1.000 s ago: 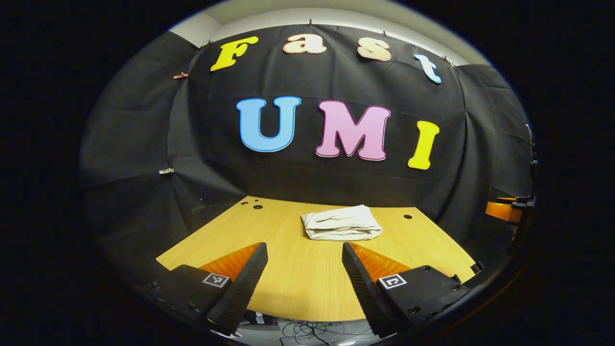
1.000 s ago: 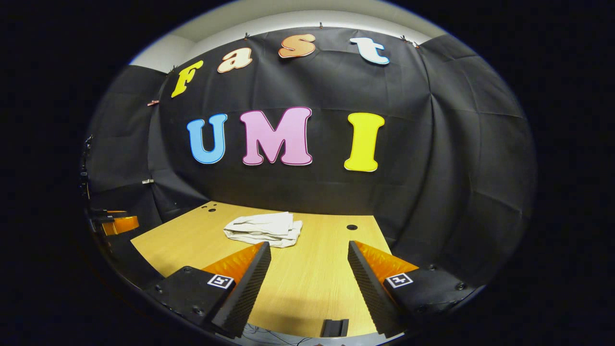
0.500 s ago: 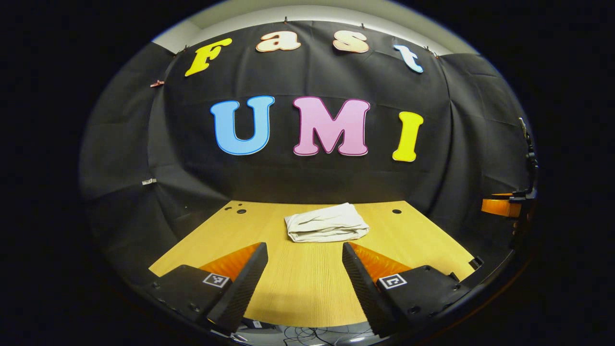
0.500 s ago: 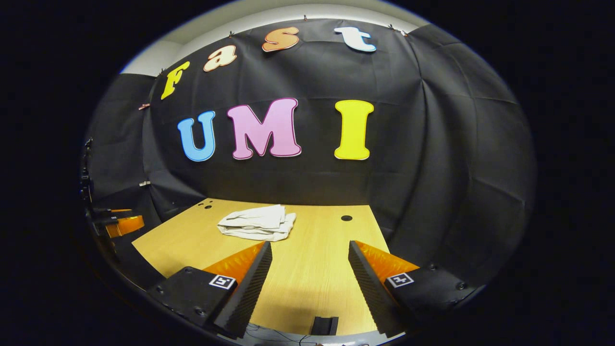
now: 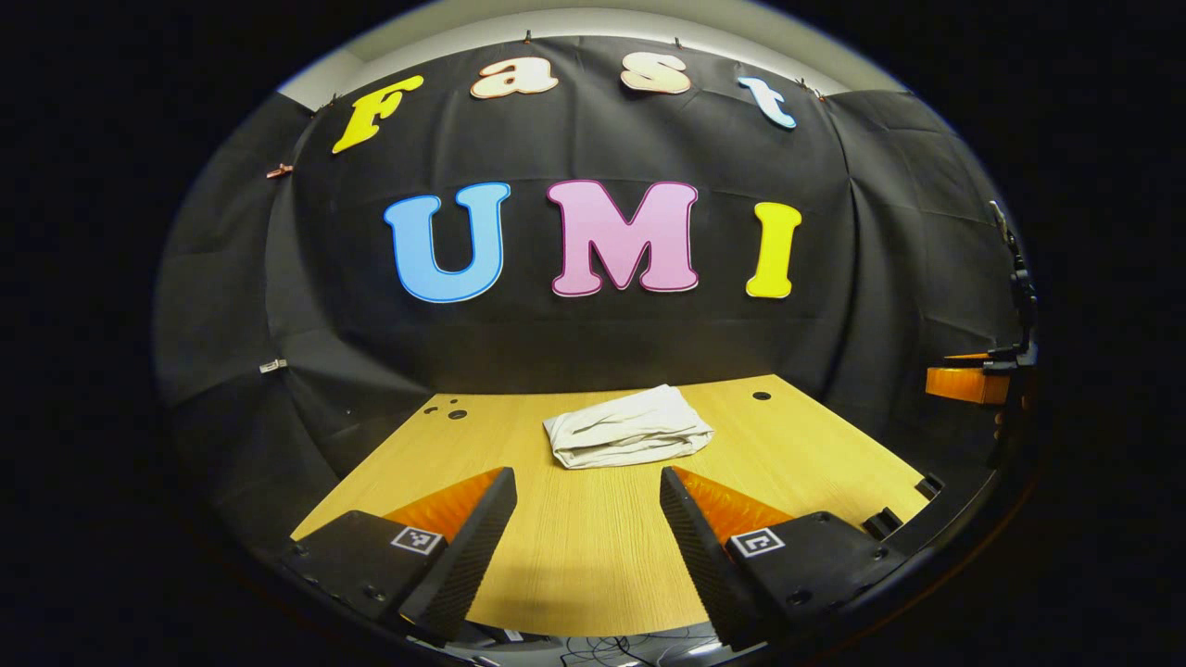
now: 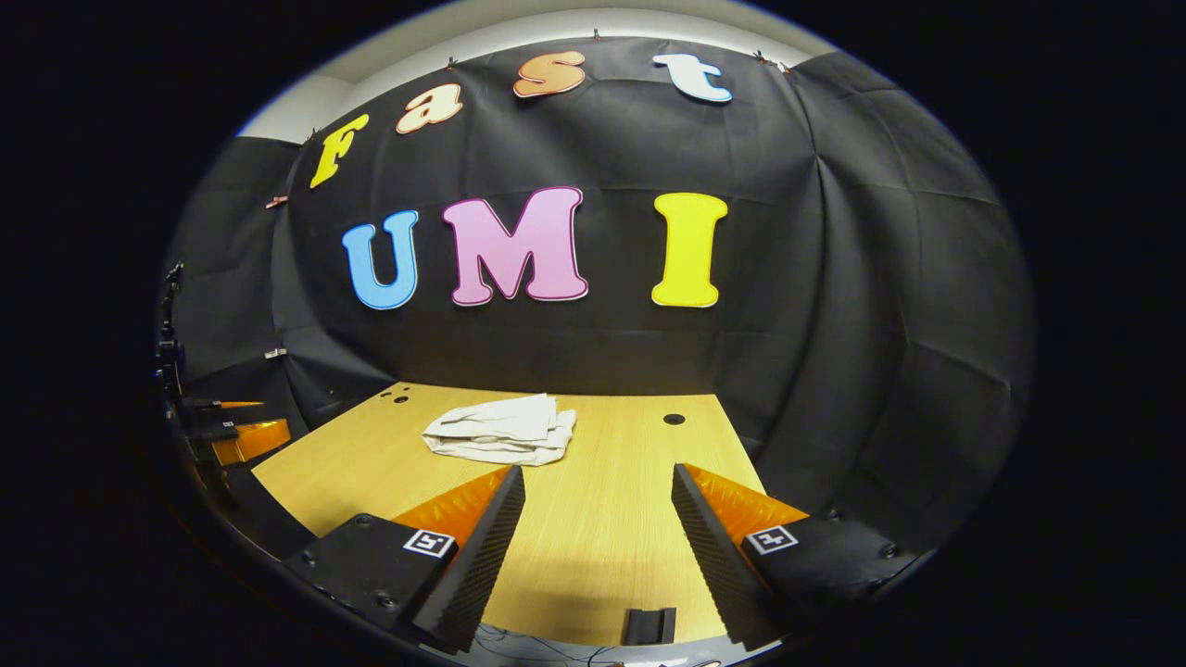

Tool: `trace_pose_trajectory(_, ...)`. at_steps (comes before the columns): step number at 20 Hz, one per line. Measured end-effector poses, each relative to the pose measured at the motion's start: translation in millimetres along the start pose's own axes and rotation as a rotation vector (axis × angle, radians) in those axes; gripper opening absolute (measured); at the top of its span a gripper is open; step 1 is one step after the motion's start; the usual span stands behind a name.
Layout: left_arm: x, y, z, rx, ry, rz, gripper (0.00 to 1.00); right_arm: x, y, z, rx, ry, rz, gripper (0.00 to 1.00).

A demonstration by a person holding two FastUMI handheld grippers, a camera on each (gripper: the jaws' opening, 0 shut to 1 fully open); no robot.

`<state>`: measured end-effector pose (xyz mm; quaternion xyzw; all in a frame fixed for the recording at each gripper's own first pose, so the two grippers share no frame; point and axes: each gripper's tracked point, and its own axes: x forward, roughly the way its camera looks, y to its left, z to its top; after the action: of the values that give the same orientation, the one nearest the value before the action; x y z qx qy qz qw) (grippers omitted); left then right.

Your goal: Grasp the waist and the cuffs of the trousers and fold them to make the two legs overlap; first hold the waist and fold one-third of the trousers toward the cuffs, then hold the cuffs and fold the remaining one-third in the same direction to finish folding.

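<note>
The pale cream trousers [image 5: 628,427] lie folded into a compact bundle toward the far side of the wooden table [image 5: 593,556]. From the right gripper view the same bundle of trousers [image 6: 501,431] sits left of centre, with layered edges facing right. My left gripper [image 5: 587,484] hovers over the near part of the table, open and holding nothing, well short of the trousers. My right gripper [image 6: 598,481] is likewise open and holding nothing, pulled back from the cloth. The right gripper [image 5: 968,382] shows at the far right edge of the left gripper view, and the left gripper [image 6: 236,435] at the left edge of the right gripper view.
Black cloth walls the booth behind and beside the table. Small round holes [image 5: 457,414] mark the tabletop at the far left, and another hole [image 6: 674,419] at the far right. Cables [image 5: 602,648] lie below the near table edge [image 6: 593,639].
Both grippers shifted slightly, the left one swinging a little so the trousers drift left in its view. The folded trousers stay put and both grippers remain open.
</note>
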<state>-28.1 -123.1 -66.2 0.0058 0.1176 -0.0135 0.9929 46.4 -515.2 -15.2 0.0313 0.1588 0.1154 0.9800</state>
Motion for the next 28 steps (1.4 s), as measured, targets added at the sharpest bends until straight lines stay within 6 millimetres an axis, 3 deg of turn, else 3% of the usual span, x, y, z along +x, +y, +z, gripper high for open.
trace_pose_trajectory(5,6.9,4.1,15.0,-0.032,-0.026,0.026,0.97,1.1,12.3,1.5,-0.002,-0.014,0.008,0.97)
trace_pose_trajectory(9,-6.9,-3.3,37.0,-0.063,-0.098,0.062,0.97,3.7,22.7,-4.4,-0.031,0.037,0.026,0.97)
trace_pose_trajectory(14,-32.3,-7.8,21.7,-0.075,-0.085,0.093,0.97,8.2,44.5,9.3,-0.091,0.018,0.071,0.97)
trace_pose_trajectory(21,-71.6,-5.5,-0.6,-0.104,-0.061,0.134,0.97,2.5,81.0,4.1,-0.132,0.016,0.142,0.98)
trace_pose_trajectory(28,-90.8,4.3,-18.6,-0.138,-0.049,0.177,0.97,1.6,103.1,2.1,-0.153,0.017,0.185,0.98)
